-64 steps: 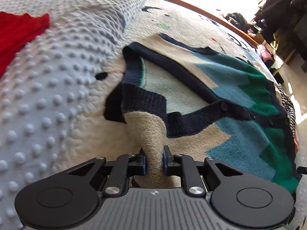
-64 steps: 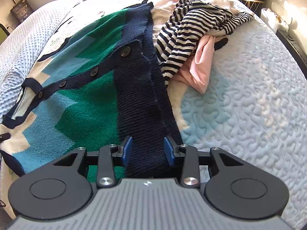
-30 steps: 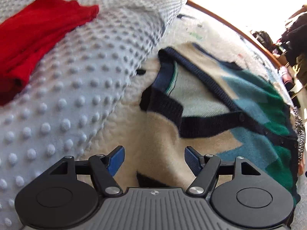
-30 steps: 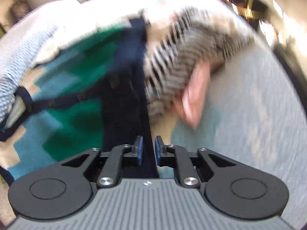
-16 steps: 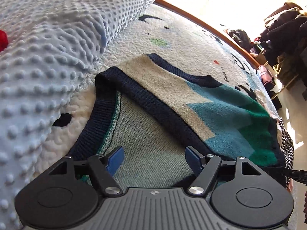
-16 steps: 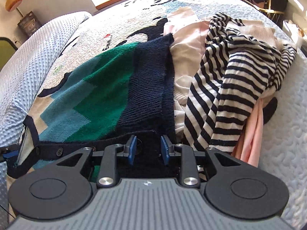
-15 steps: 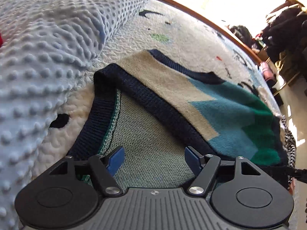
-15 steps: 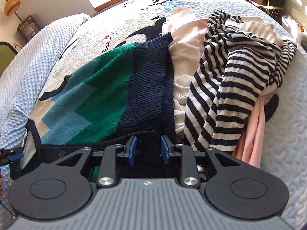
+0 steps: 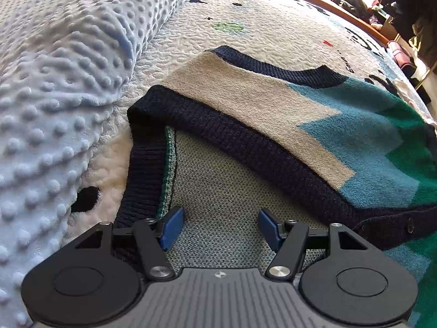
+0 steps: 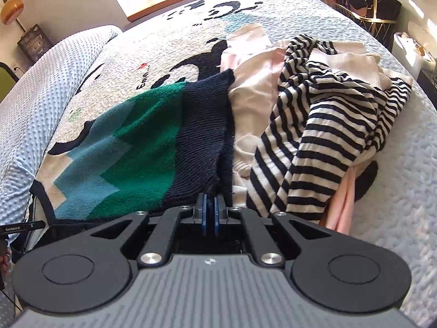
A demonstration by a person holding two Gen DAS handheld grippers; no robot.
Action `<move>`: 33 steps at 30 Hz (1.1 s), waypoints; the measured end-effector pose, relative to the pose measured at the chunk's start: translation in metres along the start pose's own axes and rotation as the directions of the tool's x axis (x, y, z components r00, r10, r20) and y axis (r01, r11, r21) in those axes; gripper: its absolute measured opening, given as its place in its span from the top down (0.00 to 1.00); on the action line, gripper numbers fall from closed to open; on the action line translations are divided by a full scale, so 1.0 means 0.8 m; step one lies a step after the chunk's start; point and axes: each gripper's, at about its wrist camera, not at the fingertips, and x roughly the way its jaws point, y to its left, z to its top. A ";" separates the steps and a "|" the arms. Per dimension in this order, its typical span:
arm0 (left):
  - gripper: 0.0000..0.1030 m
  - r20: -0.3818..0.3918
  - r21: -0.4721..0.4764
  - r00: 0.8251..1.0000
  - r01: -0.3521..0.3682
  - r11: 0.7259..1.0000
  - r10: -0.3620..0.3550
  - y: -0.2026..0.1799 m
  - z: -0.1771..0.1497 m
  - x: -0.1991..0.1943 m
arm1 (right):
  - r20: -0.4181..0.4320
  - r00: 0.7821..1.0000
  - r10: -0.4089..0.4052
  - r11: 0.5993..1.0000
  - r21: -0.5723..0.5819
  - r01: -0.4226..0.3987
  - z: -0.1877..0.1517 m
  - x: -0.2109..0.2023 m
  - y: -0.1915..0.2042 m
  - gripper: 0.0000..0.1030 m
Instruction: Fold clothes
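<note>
— Where is the cardigan [image 10: 142, 147] lying for you?

— It is lying spread across the quilted bedspread [image 9: 273, 27], with its cream and navy neck end near the bumpy pale-blue blanket [image 9: 54, 82] and its green and navy hem end just beside the pile of striped top [image 10: 327, 136] and pink garment [image 10: 251, 101].

— And your left claw?

— My left gripper [image 9: 218, 227] is hovering low over the pale inside of the open front, near the navy collar band. Its blue pads are standing apart and have just been drawing in a little; the knit is lying under the gap, but neither pad is pressing on it.

— The right one?

— My right gripper [image 10: 209, 213] is sitting at the navy hem edge (the dark fold is running straight into it). Its jaws have just been closing and the pads are now all but together. I am seeing only a dark sliver between them, so I am taking it that they are pinching the hem's edge.

— Anything else in sight?

— The left gripper's tip is peeking in at the left edge of the right view.
</note>
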 end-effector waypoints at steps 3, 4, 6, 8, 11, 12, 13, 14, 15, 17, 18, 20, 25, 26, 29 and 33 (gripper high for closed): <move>0.37 0.006 0.001 1.000 -0.001 1.000 0.001 0.001 0.001 0.003 | -0.015 1.000 -0.003 0.999 0.032 0.004 -0.005 0.017 -0.007 0.95; 0.37 0.010 0.003 1.000 -0.004 1.000 0.004 0.001 0.001 0.003 | -0.025 1.000 -0.005 0.999 0.039 0.006 -0.008 0.025 -0.008 0.94; 0.37 0.020 0.001 1.000 -0.008 1.000 0.008 0.002 0.002 -0.001 | -0.032 0.999 -0.017 0.999 0.033 0.018 -0.012 0.035 -0.004 0.89; 0.39 0.035 -0.010 0.999 -0.012 1.000 0.012 0.006 0.004 -0.011 | -0.022 1.000 -0.014 0.998 0.057 0.015 -0.012 0.031 -0.005 0.86; 0.38 0.144 -0.041 0.989 -0.015 0.999 0.021 0.021 -0.006 -0.058 | 0.052 0.997 -0.048 0.999 -0.001 0.048 -0.015 -0.013 0.002 0.73; 0.37 0.153 -0.034 0.988 0.004 0.999 0.002 0.023 -0.015 -0.069 | 0.070 0.997 -0.045 0.997 -0.055 0.049 -0.020 -0.028 0.009 0.72; 0.36 0.151 -0.021 0.988 0.025 0.999 -0.021 0.024 -0.024 -0.078 | 0.065 0.998 -0.023 0.995 -0.097 0.029 -0.028 -0.040 0.016 0.72; 0.36 0.149 -0.009 0.988 0.046 0.999 -0.045 0.025 -0.034 -0.087 | 0.037 0.999 0.019 0.992 -0.126 -0.014 -0.038 -0.049 0.023 0.72; 0.36 0.139 0.008 0.988 0.069 0.998 -0.070 0.024 -0.045 -0.092 | -0.008 0.997 0.078 0.987 -0.141 -0.078 -0.049 -0.054 0.030 0.72; 0.36 0.108 0.050 0.990 0.081 0.995 -0.086 0.017 -0.072 -0.092 | -0.095 0.986 0.134 0.973 -0.174 -0.149 -0.077 -0.049 0.044 0.74; 0.36 0.095 0.073 0.993 0.068 0.995 -0.075 0.013 -0.084 -0.089 | -0.126 0.984 0.124 0.970 -0.196 -0.147 -0.091 -0.041 0.049 0.74; 0.37 0.060 0.109 0.998 0.004 0.994 -0.010 0.010 -0.109 -0.073 | -0.180 0.980 0.083 0.963 -0.237 -0.125 -0.120 -0.018 0.057 0.75; 0.39 0.105 0.143 0.994 -0.050 0.989 0.035 0.007 -0.124 -0.074 | -0.156 0.988 -0.016 0.925 -0.377 -0.044 -0.139 -0.006 0.066 0.84; 0.40 0.128 0.111 0.992 -0.032 0.993 0.017 0.009 -0.123 -0.087 | -0.128 0.992 -0.019 0.926 -0.376 -0.031 -0.135 -0.021 0.069 0.80; 0.37 0.191 0.031 0.976 0.097 0.995 -0.101 0.011 -0.131 -0.131 | -0.096 0.993 0.065 0.938 -0.333 -0.094 -0.136 -0.067 0.065 0.80; 0.35 0.122 0.019 0.968 0.219 0.975 -0.220 -0.006 -0.167 -0.144 | -0.163 0.985 0.049 0.938 -0.332 -0.102 -0.168 -0.083 0.060 0.80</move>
